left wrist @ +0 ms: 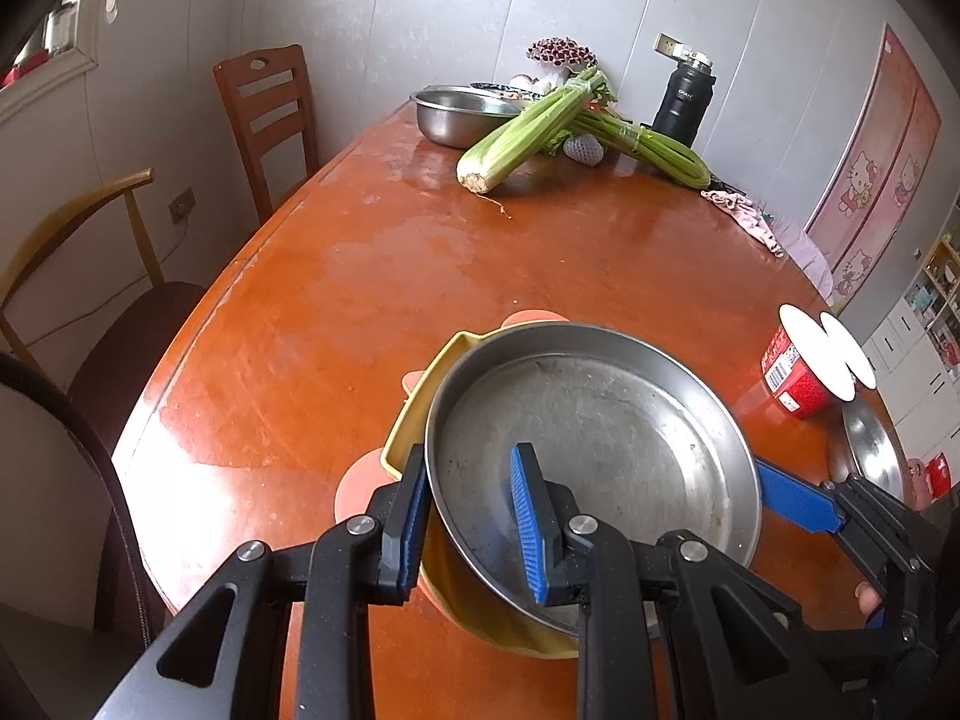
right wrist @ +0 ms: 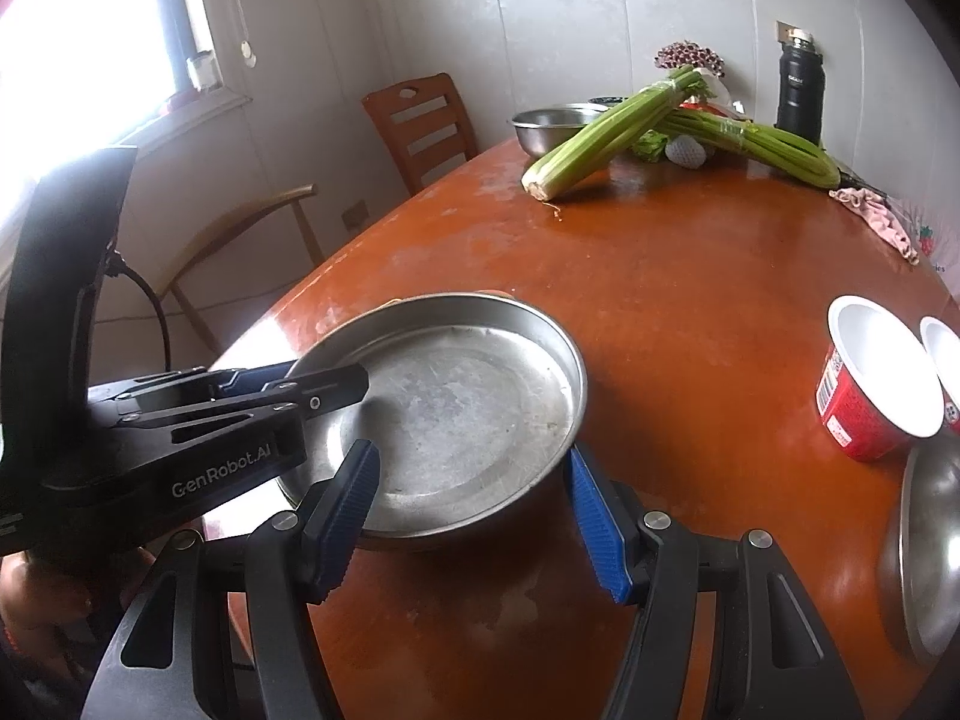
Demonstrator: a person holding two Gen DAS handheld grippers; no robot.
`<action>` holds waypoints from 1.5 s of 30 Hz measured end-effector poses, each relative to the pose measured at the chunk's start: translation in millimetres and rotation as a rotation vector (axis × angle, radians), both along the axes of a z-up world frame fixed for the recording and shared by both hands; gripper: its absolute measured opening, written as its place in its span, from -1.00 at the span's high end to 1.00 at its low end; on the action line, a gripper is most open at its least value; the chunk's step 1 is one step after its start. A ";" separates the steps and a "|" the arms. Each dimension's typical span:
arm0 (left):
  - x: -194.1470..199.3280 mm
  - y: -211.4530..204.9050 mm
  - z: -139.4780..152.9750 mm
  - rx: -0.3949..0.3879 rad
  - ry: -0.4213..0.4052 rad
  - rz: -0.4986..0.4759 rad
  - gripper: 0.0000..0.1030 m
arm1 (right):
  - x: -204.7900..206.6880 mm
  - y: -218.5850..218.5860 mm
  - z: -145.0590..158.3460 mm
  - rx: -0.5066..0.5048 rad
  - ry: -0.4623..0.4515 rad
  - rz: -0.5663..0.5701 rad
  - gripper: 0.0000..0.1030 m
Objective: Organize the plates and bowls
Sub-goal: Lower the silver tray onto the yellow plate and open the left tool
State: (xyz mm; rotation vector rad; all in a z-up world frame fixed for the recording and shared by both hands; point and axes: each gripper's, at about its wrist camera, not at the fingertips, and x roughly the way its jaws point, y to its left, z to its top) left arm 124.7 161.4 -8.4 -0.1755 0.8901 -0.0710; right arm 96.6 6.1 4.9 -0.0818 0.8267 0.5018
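Chairs stand at the far left of the steel plate (left wrist: 594, 450): a curved-back one (left wrist: 78, 228) nearest the camera and a slatted wooden one (left wrist: 270, 120) further back, both drawn up to the round wooden table (left wrist: 372, 276). The steel plate itself, taken here as the landmark, sits near the table's front edge, resting tilted on a yellow dish (left wrist: 432, 384) whose rim shows along the plate's left side; pink rounded tabs poke out beneath that.

On the plate's left rim the left gripper (left wrist: 474, 516) is pinching the metal, one blue pad outside the wall and one inside on the floor of the plate. At the plate's near-right edge the right gripper (right wrist: 480, 516) has its jaws spread, one finger over the plate's front rim and the other just off its right side; its pads do not visibly press on anything.

Far behind the plate lie a steel bowl (left wrist: 456, 111), two bundles of celery (left wrist: 528, 126) and a black flask (left wrist: 684, 99). Right of the plate stands a red cup (right wrist: 870, 384) with a white inside, a second cup just beside it, and nearer the front a second steel dish (right wrist: 927, 546) at the table's right edge.
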 end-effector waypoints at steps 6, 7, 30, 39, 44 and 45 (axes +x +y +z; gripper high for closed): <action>-1.3 -1.7 2.0 0.013 -0.005 0.003 0.50 | 1.5 -0.9 -2.1 -0.004 0.001 0.004 -0.29; -1.3 -1.5 2.6 0.012 -0.006 0.003 0.50 | 1.5 -1.0 -2.7 -0.006 0.004 0.006 -0.29; -11.0 2.8 16.1 0.009 -0.036 0.009 0.48 | 1.4 -2.0 -3.0 0.002 0.006 0.008 -0.29; -22.4 16.3 26.2 -0.012 -0.054 0.044 0.32 | 1.8 -2.0 -0.4 0.010 0.000 0.014 -0.29; -30.1 25.8 27.6 -0.031 -0.051 0.076 0.05 | 0.8 -4.6 4.0 0.016 -0.017 0.012 -0.29; -32.3 28.1 27.5 -0.037 -0.051 0.085 0.05 | 0.5 -5.2 5.5 0.020 -0.021 0.012 -0.29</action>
